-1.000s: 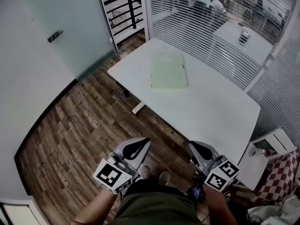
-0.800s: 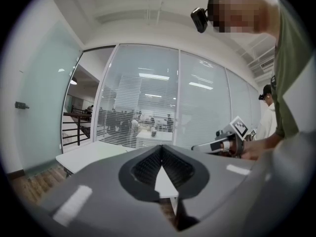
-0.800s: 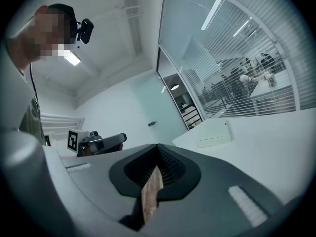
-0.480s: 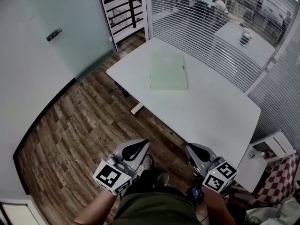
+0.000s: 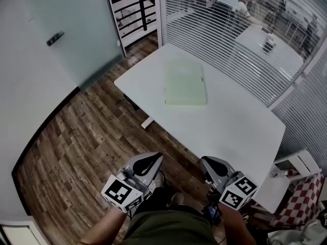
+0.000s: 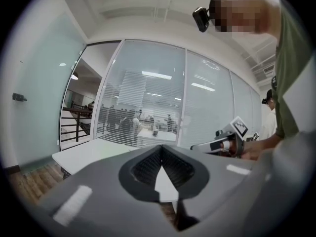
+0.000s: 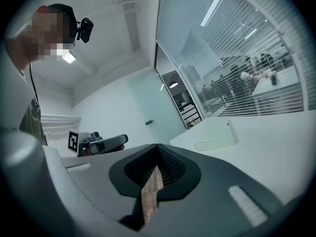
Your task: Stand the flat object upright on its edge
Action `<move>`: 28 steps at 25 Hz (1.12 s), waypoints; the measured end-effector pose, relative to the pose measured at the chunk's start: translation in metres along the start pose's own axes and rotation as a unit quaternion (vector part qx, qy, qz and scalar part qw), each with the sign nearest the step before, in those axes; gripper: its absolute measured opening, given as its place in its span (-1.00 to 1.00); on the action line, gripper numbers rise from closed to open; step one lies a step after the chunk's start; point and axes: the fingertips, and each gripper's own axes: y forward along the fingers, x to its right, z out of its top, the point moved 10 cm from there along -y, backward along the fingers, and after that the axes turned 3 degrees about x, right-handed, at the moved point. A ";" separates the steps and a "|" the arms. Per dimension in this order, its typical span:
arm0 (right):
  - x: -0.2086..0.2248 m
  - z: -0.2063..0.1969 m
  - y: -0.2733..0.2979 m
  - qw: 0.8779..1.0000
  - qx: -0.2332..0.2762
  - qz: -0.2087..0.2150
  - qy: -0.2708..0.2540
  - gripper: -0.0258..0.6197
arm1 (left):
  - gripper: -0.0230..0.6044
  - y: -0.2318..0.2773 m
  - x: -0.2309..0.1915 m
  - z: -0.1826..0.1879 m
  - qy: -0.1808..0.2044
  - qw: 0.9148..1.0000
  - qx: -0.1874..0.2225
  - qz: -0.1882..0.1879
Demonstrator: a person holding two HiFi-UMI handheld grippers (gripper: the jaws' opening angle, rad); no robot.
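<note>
Head view: task not started. The flat object [image 5: 185, 84], a pale green rectangular slab with rounded corners, lies face-down-flat on the white table [image 5: 235, 131], toward its far side. The left gripper [image 5: 152, 161] and right gripper [image 5: 208, 163] sit low by the person's waist over the wood-plank floor [image 5: 76, 152], well apart from the slab. All steps are left: reach, lift one edge, stand it up.

Left gripper view: fingers pressed together, nothing between them — dark ribbed pads in a matte grey shell. I can't make out the slab here, only the table's corner.

Right gripper view: fingers together too, empty. The slab reads thin, matte and smooth, with a straight side edge facing the camera. The tabletop looks slick, so I'd expect the slab to slide when tipped.
</note>
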 end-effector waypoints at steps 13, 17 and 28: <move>0.025 0.025 0.089 1.000 0.002 -0.027 0.000 -0.89 | -0.93 0.049 -0.096 0.007 -0.014 0.999 -0.006 -0.029; 0.030 0.031 0.116 0.999 0.003 -0.036 0.001 -0.89 | -0.93 0.060 -0.125 0.009 -0.018 0.999 -0.009 -0.039; 0.032 0.037 0.168 0.999 -0.001 -0.042 -0.002 -0.89 | -0.93 0.071 -0.179 0.011 -0.021 0.999 -0.008 -0.048</move>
